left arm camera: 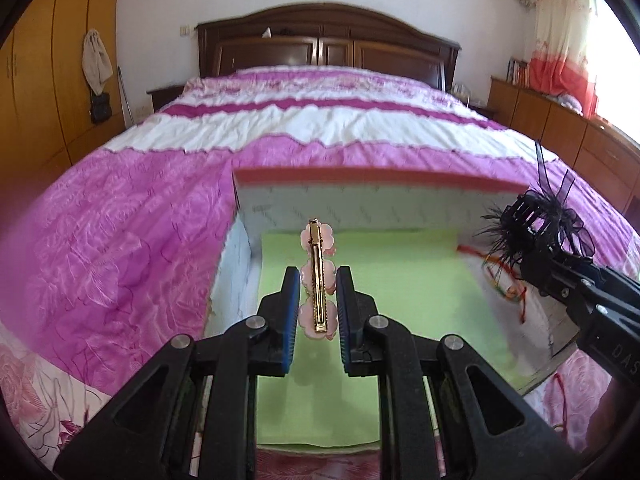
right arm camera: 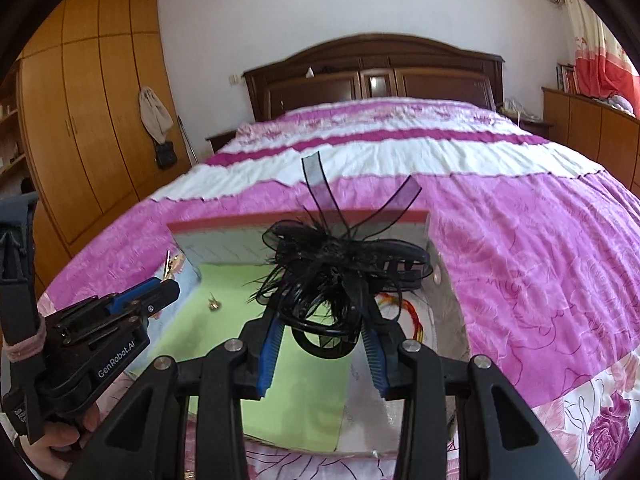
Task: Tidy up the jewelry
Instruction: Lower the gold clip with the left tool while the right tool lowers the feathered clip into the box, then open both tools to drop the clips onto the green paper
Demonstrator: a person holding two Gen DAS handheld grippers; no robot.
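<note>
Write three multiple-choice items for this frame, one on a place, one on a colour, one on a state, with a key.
1. Where does the open box rest?
A. on the bed's pink cover
B. on a wooden dresser
C. on the floor

2. What colour is the lining of the box floor?
A. red
B. light green
C. black

3. What is the left gripper doing?
A. hanging open with nothing in it
B. holding a pink flower hair clip
C. holding a black feathered clip

Key: 1 A, the pink cover surrounds the box on every side. 2 B, the floor below both grippers is pale green. 3 B, the pink flower hair clip with its gold bar sits between the blue pads, while the right gripper carries the black feathered clip.
</note>
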